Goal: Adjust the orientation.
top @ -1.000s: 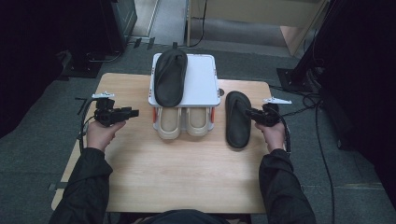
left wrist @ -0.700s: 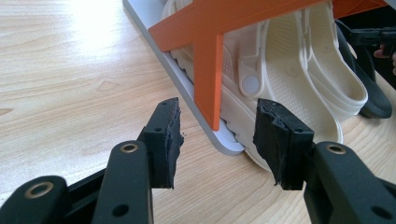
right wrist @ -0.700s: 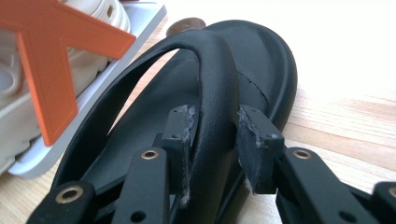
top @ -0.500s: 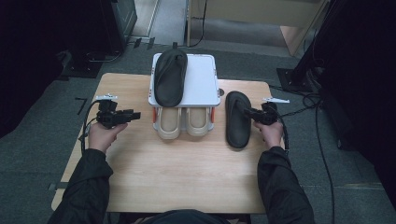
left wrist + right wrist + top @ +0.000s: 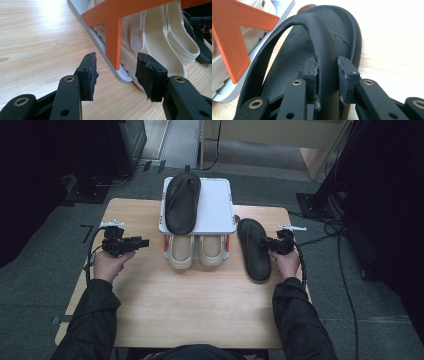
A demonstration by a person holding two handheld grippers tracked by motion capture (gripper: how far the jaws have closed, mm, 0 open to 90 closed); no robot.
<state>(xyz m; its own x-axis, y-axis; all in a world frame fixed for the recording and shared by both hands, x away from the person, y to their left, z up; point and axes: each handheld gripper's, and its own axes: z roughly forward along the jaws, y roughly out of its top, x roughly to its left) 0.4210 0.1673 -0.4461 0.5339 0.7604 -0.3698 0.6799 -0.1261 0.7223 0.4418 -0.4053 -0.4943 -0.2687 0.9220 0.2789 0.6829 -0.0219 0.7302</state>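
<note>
At the left of the worktop [image 5: 150, 310], the left gripper [image 5: 134, 243] rests in the person's left hand [image 5: 111, 264], pointing toward the shoe rack [image 5: 215, 205]. In the left gripper view its jaws stand well apart with nothing between them, aimed at the rack's orange leg [image 5: 113, 42] and the grey edge of its lower shelf.

In the middle, the white top of the rack carries one black sandal [image 5: 182, 202]. Beneath it, a pair of cream clogs [image 5: 196, 251] sits side by side on the lower shelf.

To the right, just beside the rack, a second black sandal [image 5: 254, 249] lies flat on the worktop. The right gripper [image 5: 270, 245] reaches in from the sandal's right edge. Its jaws have just been closing and now clamp the sandal's strap [image 5: 324, 57] between the pads.
</note>
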